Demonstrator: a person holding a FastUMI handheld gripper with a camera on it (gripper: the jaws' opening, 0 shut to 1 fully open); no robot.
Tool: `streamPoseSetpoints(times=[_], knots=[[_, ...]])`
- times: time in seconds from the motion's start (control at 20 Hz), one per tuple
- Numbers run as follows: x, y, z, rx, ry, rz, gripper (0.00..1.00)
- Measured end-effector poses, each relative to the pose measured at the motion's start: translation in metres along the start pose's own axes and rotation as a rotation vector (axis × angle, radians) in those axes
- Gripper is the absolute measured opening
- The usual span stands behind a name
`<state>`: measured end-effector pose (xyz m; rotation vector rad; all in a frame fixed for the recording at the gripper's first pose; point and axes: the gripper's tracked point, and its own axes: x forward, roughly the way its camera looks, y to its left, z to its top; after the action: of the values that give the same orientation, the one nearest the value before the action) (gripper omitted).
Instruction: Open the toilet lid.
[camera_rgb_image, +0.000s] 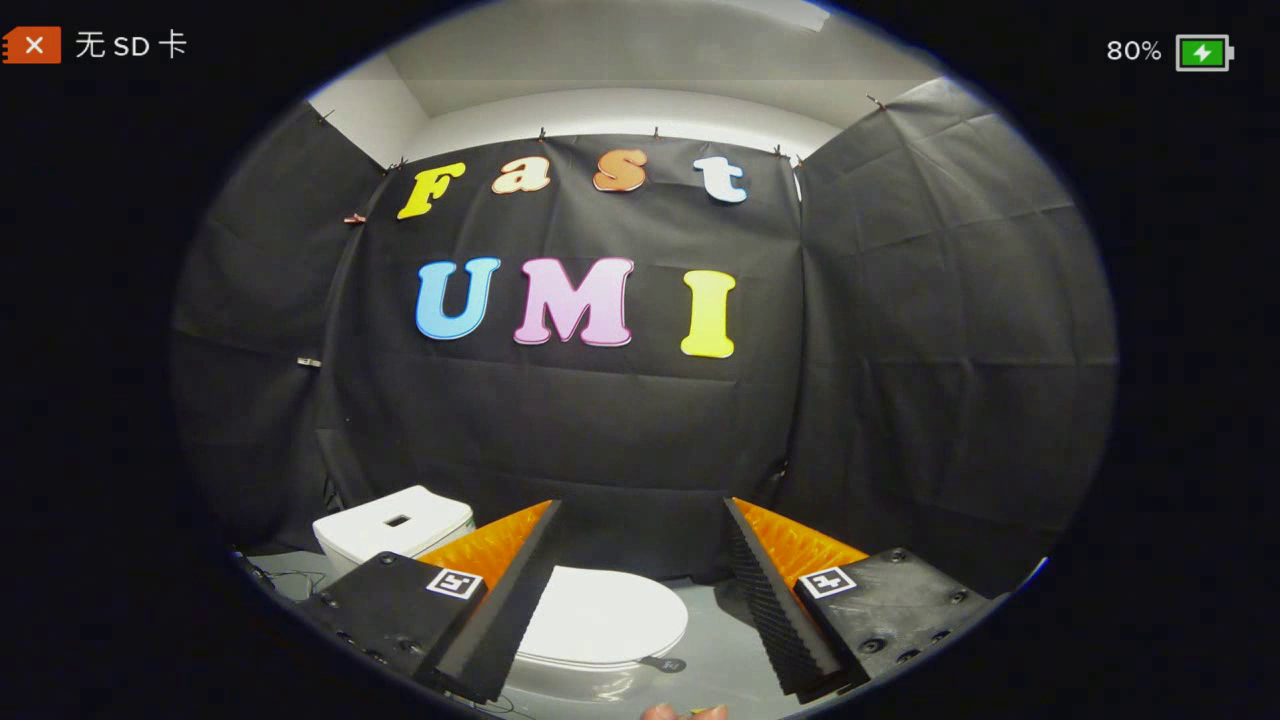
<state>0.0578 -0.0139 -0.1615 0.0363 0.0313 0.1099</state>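
Observation:
A small white toilet stands on the grey floor against the black cloth wall. Its lid (600, 615) lies flat and closed over the bowl, partly hidden behind my left finger. The white tank (392, 525) rises behind it, beyond that same finger. My gripper (640, 510) hangs above the toilet and is open wide, with nothing between its fingers. The lid sits below and between the fingers, nearer the left one. A small dark tab (668, 664) sticks out at the lid's front rim.
Black cloth walls (900, 400) close in the booth on three sides, just behind the toilet. Grey floor (730, 640) spreads to the right of the bowl. Thin cables (285, 578) lie on the floor left of the tank. A fingertip (662, 712) shows at the very bottom.

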Motion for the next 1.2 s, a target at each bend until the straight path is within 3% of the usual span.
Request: streamPoseSetpoints(times=[0.2,0.6,1.2], knots=[[0.020,-0.006,-0.056,0.072,0.065,0.061,0.99],[0.059,-0.034,-0.171,0.376,0.280,0.127,0.99],[0.094,-0.081,-0.355,0.826,0.680,0.061,0.99]])
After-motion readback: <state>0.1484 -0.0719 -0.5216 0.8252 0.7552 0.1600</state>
